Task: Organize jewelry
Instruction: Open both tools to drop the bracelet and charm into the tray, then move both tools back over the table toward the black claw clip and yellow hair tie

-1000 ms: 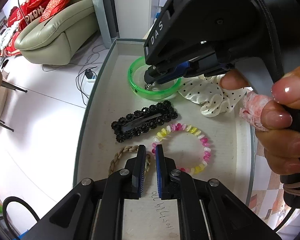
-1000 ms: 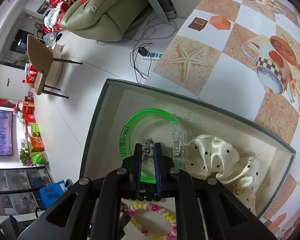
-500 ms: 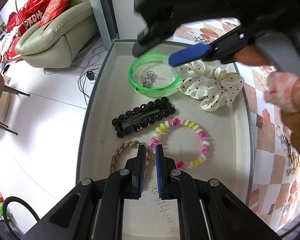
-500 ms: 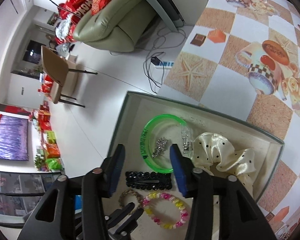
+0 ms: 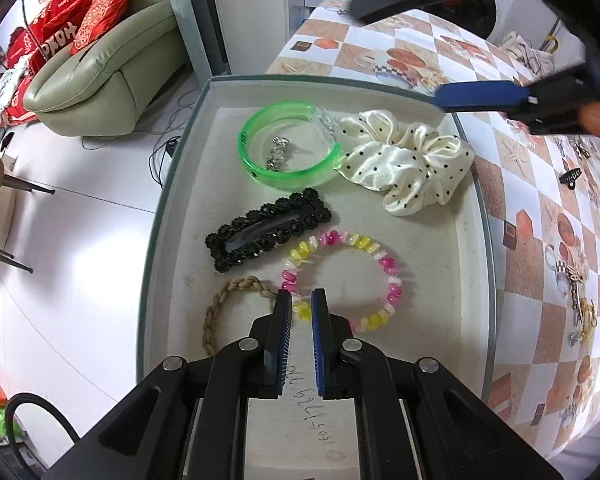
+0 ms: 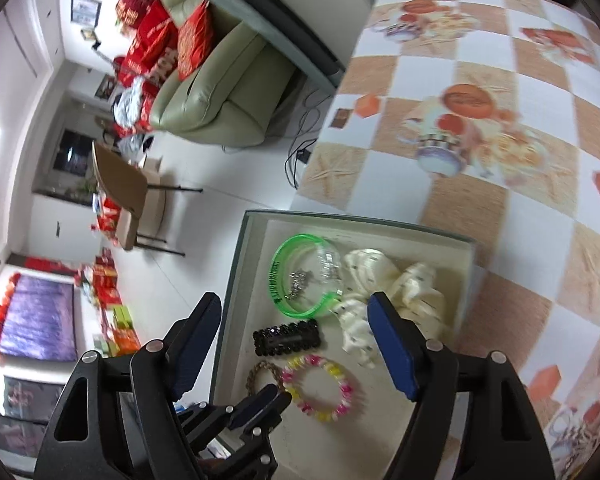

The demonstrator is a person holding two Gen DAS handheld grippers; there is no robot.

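A shallow box (image 5: 172, 216) holds a green bangle (image 5: 290, 176) with a small silver piece (image 5: 278, 152) lying inside it, a cream dotted scrunchie (image 5: 408, 160), a black hair clip (image 5: 268, 234), a pink and yellow bead bracelet (image 5: 380, 272) and a braided tan hair tie (image 5: 228, 304). My left gripper (image 5: 301, 300) is shut and empty, low over the box's near end by the bracelet. My right gripper (image 6: 294, 310) is open and empty, raised high above the box; one of its blue fingers (image 5: 480, 96) shows in the left wrist view.
The box sits at the edge of a table with a checked orange and white cloth (image 5: 540, 208). More jewelry lies on the cloth at the right (image 5: 578, 296). Beyond the table edge are white floor, a green sofa (image 5: 100, 80) and a chair (image 6: 128, 196).
My right gripper opened and let the silver piece drop inside the green bangle. It then lifted up and back to the right. My left gripper stayed put.
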